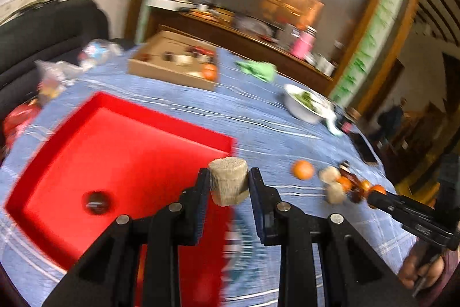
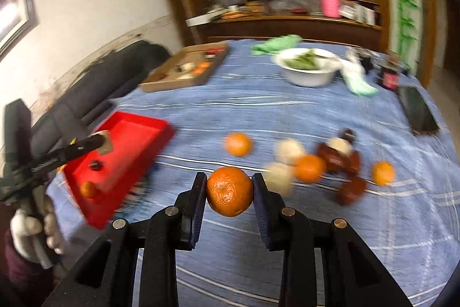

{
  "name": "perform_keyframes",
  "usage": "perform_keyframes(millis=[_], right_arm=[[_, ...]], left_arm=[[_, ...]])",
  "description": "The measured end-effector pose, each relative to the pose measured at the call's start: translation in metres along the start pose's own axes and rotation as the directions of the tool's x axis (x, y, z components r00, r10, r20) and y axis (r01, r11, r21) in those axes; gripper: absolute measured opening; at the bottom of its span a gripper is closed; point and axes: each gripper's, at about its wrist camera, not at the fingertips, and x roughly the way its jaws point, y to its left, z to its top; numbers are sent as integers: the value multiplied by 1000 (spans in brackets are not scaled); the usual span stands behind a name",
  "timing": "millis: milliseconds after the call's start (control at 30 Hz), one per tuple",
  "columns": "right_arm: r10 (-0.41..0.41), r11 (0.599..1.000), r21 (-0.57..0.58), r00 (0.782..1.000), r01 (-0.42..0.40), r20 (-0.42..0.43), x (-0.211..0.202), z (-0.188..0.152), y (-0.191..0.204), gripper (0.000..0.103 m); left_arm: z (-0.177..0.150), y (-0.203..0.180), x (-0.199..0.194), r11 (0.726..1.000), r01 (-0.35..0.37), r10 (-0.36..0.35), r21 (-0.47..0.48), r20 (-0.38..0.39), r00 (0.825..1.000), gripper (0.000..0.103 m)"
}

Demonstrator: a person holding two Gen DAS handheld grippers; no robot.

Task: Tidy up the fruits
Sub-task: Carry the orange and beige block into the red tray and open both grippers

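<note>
My left gripper [image 1: 229, 180] is shut on a pale beige chunk [image 1: 228, 181] and holds it over the near right edge of the red tray [image 1: 129, 146]. A dark round fruit [image 1: 96, 202] lies in the tray. My right gripper [image 2: 230, 189] is shut on an orange [image 2: 229, 191] above the blue cloth. In the right wrist view the tray [image 2: 138, 131] sits at the left with the dark fruit [image 2: 96, 165] and a small orange [image 2: 88, 189] in it. Loose oranges [image 2: 238, 144], pale chunks [image 2: 289, 150] and dark brown fruits [image 2: 349, 189] lie on the cloth to the right.
A cardboard box [image 1: 172, 59] with small items stands at the far side of the table. A white bowl [image 2: 307, 68] of greens, a green cloth [image 2: 274, 43], a dark bottle [image 2: 389, 76] and a phone [image 2: 418, 111] are at the back right. A dark sofa [image 1: 43, 30] is at the left.
</note>
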Motion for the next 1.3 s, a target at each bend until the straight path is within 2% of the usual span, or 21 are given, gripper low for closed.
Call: perform_keyframes(millis=[133,267,400,500,667,800,867,967,1133,1167,1300], right_arm=[[96,993,-69,994,-100,-48,28,16,59,35],[176,972,-140,979,-190,-107,68,27,124,35],[183,957,-193,967,-216,-176,115,22,171,35],[167,954,-211,960,-215,-224,146,15,188,35],[128,956,-224,954,-192,-272,177,10,196,35],[123,955,-227,950,-193,-287,184,11,198,36],[130,954,-225,950,-198,-285,185,12,199,38],[140,955,-219,953,-202,-267,179,16,199,44],[131,958,-227,970,-177,-204,153,21,194,49],[119,962,-221,975,-159,-186,145,21,188,53],[27,980,-193,990,-54,-140,121,13,172,59]], left_arm=[[12,42,-12,997,-73,74,-34,24,997,27],[20,77,-7,989,-134,134,-65,-8,991,27],[16,100,-1,984,-150,146,-100,-45,988,27],[14,113,3,982,-139,133,-126,-53,990,27],[15,123,15,981,-125,113,-150,-82,990,27],[14,125,20,979,-117,103,-168,-89,991,27],[15,125,18,977,-112,99,-181,-81,992,32],[16,123,11,976,-111,101,-188,-62,993,38],[16,120,-9,968,-110,108,-228,-22,994,51],[15,120,-14,965,-107,107,-241,-11,994,51],[7,117,-36,953,-105,119,-285,35,992,55]])
